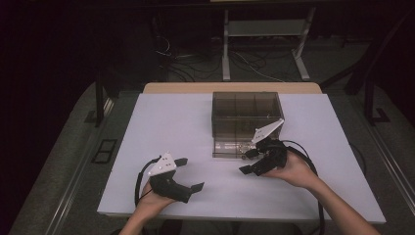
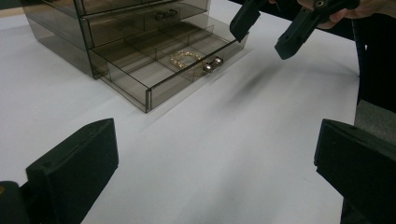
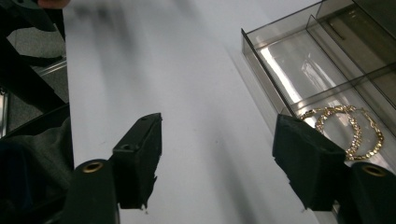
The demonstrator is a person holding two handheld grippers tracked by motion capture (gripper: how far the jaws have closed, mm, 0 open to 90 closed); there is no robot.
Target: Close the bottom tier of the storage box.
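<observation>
- Where the dim room falls away behind it, the white table (image 1: 171, 127) takes up most of the high view, with a wooden edge showing just beyond its far side and grey floor, loose cables and a pale metal frame farther back.
- The smoky see-through drawer box (image 1: 247, 115) stands on the table's far middle, and every other place here is told from it.
- Its bottom drawer (image 2: 159, 70) is pulled out toward the person's side, its long axis running across the box front, with two small round knobs (image 2: 212, 64) on its face.
- The right gripper (image 1: 249, 161) hangs just in front of the open drawer at its right end; its jaws are partly apart with nothing between them, pointing left across the drawer front.
- The left gripper (image 1: 188, 174) sits well apart from the box, toward the near left; its jaws stand wide with only bare table between them, pointing toward the box.
- A gold chain bracelet (image 3: 348, 130) lies looped flat inside the drawer, in the front compartment behind the knobs, just beside the right gripper's far jaw.
</observation>
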